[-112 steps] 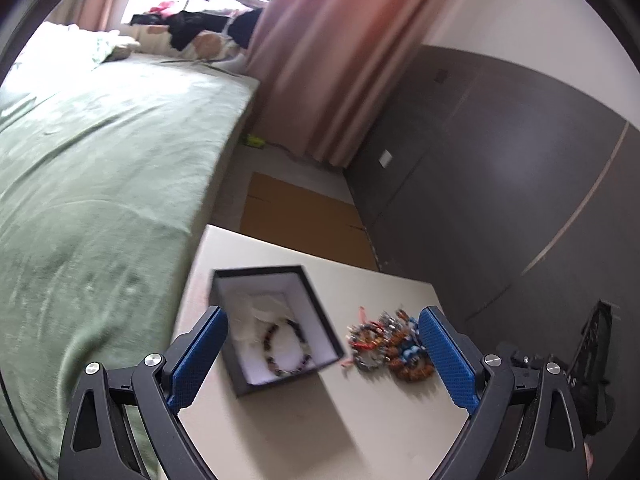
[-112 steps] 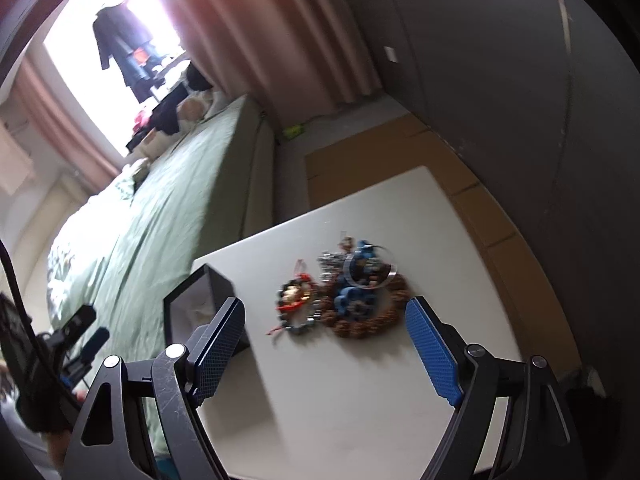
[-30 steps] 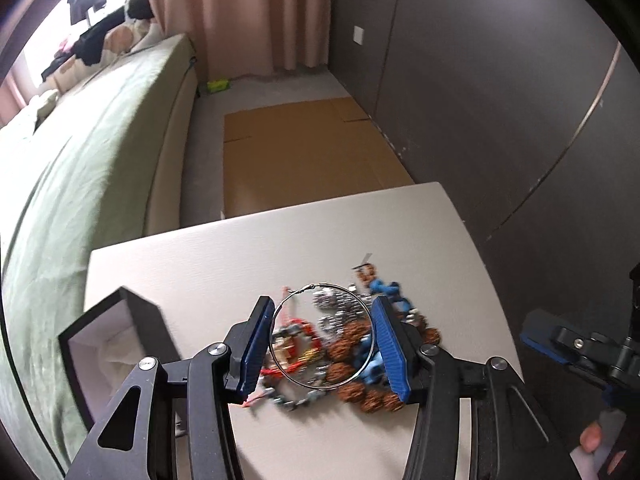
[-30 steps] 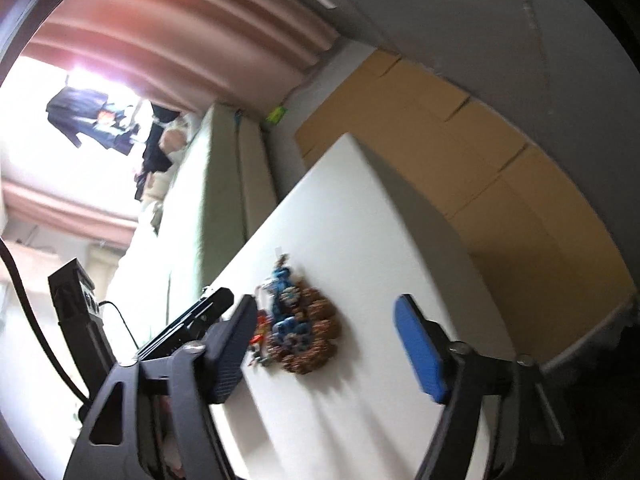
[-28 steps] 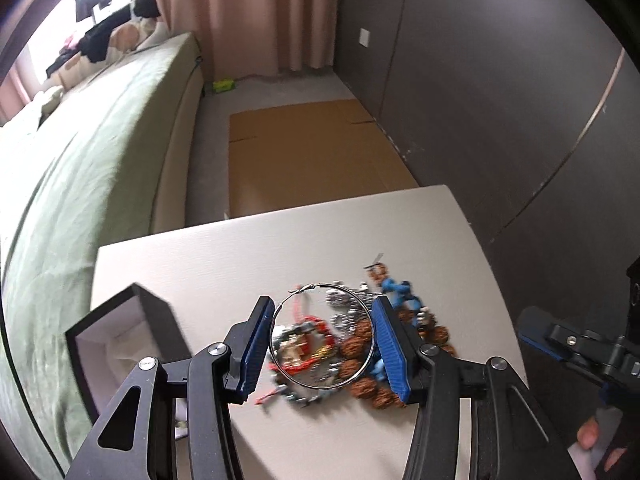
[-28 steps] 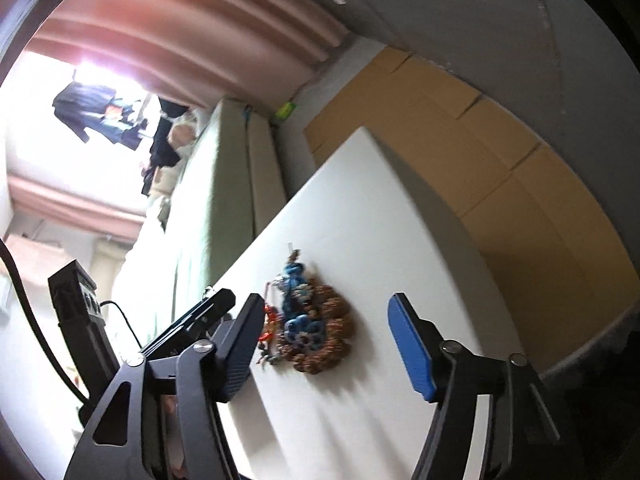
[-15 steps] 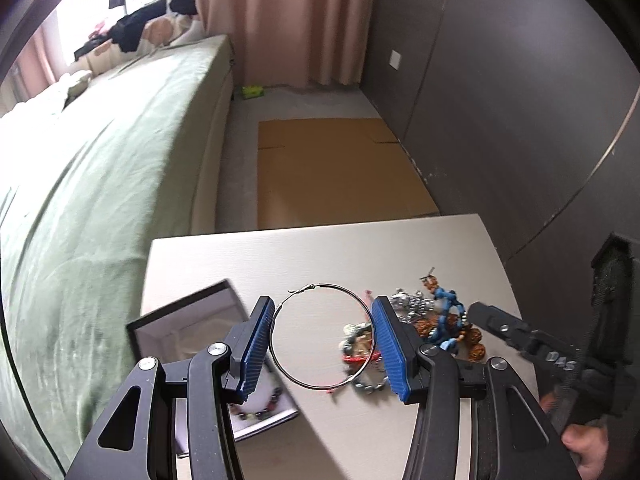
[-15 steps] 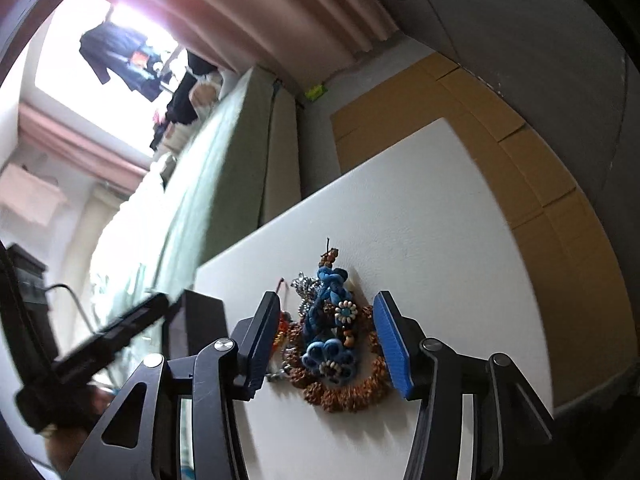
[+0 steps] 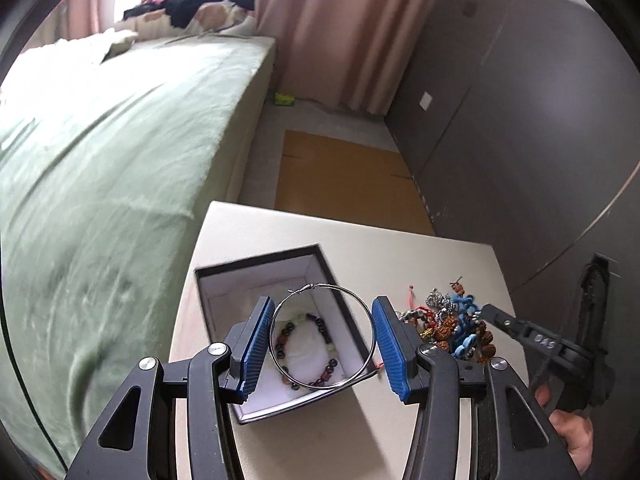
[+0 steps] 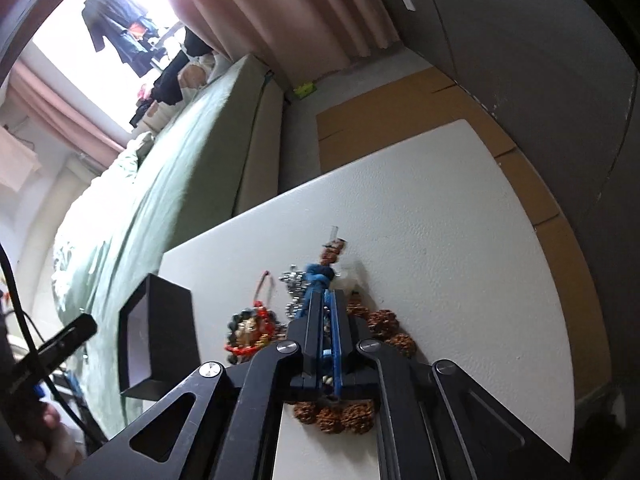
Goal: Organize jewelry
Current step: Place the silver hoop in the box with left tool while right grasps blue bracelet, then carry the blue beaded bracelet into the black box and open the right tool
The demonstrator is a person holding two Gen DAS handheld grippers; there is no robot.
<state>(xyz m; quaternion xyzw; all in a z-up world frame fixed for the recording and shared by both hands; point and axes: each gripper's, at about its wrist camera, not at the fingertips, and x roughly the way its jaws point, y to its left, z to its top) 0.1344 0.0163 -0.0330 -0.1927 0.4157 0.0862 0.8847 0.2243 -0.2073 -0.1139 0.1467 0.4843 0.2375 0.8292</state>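
The jaws of the left gripper [image 9: 323, 344] stand about half open, clamped across a thin silver hoop earring [image 9: 323, 336] that hangs directly above the open black jewelry box [image 9: 260, 272]; the jaws of the right gripper [image 10: 327, 320] are pinched nearly shut on a blue knotted bracelet [image 10: 318, 274] in the tangled jewelry pile [image 10: 372, 320], which lies on the bench [image 10: 460, 240] just beside the box, on the side away from the bed [image 9: 100, 160]. The likeliest trouble is on the right: the blue cord looks threaded among brown bead strands, a red-and-gold charm bracelet [image 10: 250, 328] and silver chain, so a lift may drag neighbours along or scatter them toward the bench edge. On the left, the hoop is held only by its wire rim, so it could twist or spring out; let go from where it hangs, it could bounce off the box wall instead of landing inside. Within the box a dark beaded bracelet [image 9: 306, 350] already lies on the white lining, leaving limited room under the hoop. Beyond the box, brown cardboard [image 9: 344, 184] covers the floor between the bed and a grey wall. Nothing blocks the left gripper's drop; the tangle itself is what hinders the right.
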